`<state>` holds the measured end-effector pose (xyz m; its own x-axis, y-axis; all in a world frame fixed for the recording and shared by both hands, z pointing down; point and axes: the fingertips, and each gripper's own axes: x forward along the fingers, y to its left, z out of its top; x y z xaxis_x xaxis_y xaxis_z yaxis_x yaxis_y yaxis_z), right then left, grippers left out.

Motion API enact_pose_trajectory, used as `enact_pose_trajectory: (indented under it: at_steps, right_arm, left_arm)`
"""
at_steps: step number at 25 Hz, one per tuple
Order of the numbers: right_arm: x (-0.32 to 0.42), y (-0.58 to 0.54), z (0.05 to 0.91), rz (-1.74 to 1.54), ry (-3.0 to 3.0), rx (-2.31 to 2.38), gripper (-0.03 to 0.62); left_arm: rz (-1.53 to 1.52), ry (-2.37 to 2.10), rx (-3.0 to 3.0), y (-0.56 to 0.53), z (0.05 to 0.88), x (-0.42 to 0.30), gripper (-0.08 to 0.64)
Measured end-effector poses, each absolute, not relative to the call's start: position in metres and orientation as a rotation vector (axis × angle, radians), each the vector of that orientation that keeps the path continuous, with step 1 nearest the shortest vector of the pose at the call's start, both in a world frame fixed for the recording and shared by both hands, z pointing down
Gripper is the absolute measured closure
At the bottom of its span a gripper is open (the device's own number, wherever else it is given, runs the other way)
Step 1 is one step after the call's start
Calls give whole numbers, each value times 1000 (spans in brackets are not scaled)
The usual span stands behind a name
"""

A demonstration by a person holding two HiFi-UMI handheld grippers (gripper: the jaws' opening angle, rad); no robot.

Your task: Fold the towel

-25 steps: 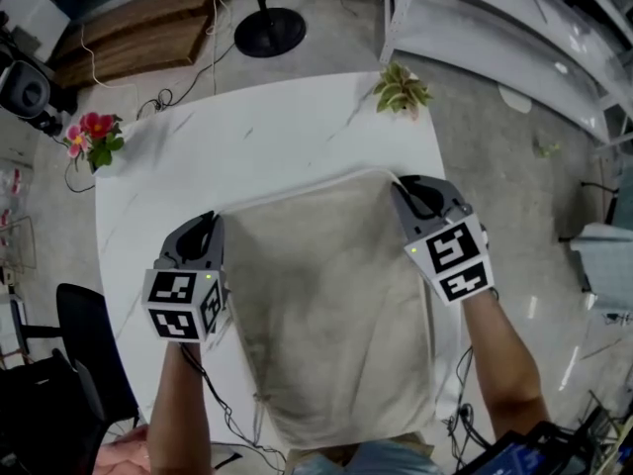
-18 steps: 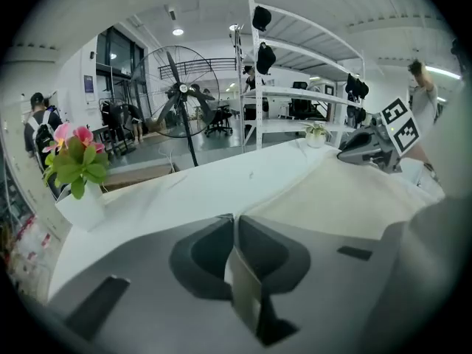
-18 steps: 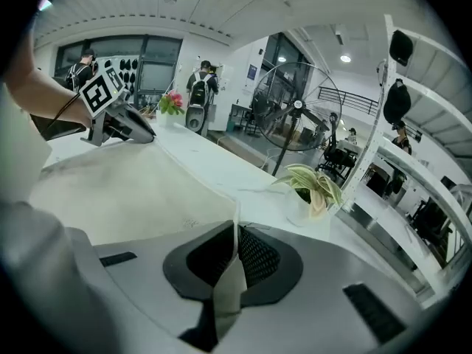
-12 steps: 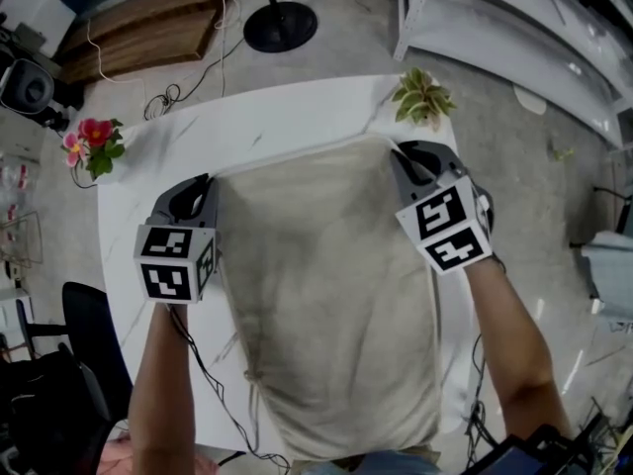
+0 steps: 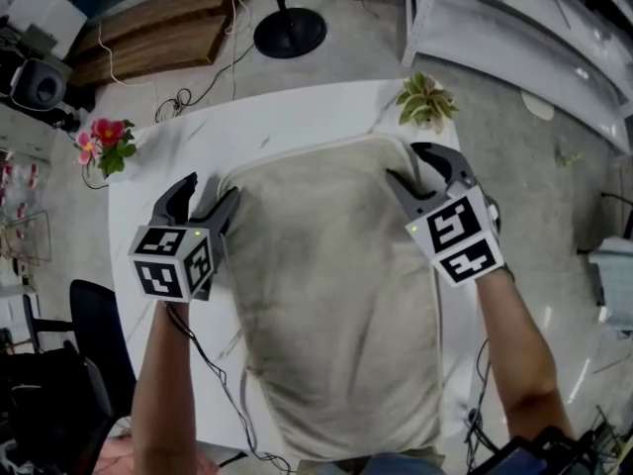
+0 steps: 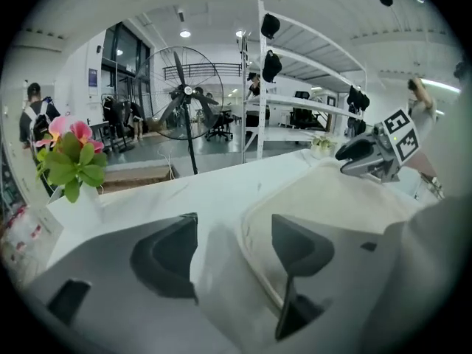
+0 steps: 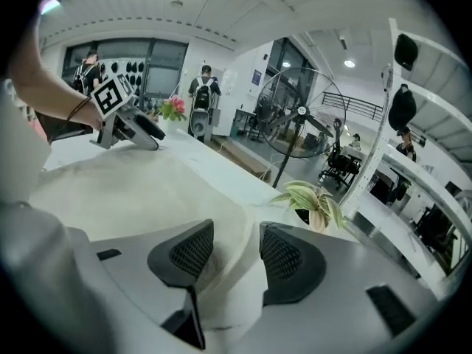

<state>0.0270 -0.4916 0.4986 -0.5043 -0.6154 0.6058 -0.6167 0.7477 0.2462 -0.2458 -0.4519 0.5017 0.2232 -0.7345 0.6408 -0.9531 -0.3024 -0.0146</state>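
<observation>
White marbled surface on a grey concrete floor, with a black fan stand and wooden boards beyond its far edge and a white metal rack off to the right. At the far left corner, pink flowers; at the far right corner, a small green potted plant. Down the middle, from close to the far edge back to the near edge, a beige towel. Lies flat in one long strip with rounded far corners. Left tool at the towel's far left corner, pointing down and away, jaws wide apart and just opened. Straddles the hem there: one jaw over bare surface, the other over cloth, neither pressing on it. Right tool at the far right corner, close to the potted plant, jaws likewise just opened but standing narrower. Between its meshed pads, a soft ridge of towel edge, rising loose and not pinched. Each tool held at the end of a bare forearm reaching in from the near side, marker cubes facing up. Black chair beside the surface at the near left. Far back in the room, in the two gripper views, more racks and a few people.
</observation>
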Motion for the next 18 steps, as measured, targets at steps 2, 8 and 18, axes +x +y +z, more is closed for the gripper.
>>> enact_pose_trajectory:
  at_steps: [2,8,18]
  right_arm:
    - [30,-485,491,9,-2278,935,379]
    - [41,-460,463,-1,-2313,976,380]
    - [80,-319,410,-103,-2284,1003,385]
  left_arm:
    - [759,-1581,2142,-443,490,-244,249]
    - [662,-1646,2212,-388,437,-226,249]
    - [628,-1603,2290,-213,394,-181,249]
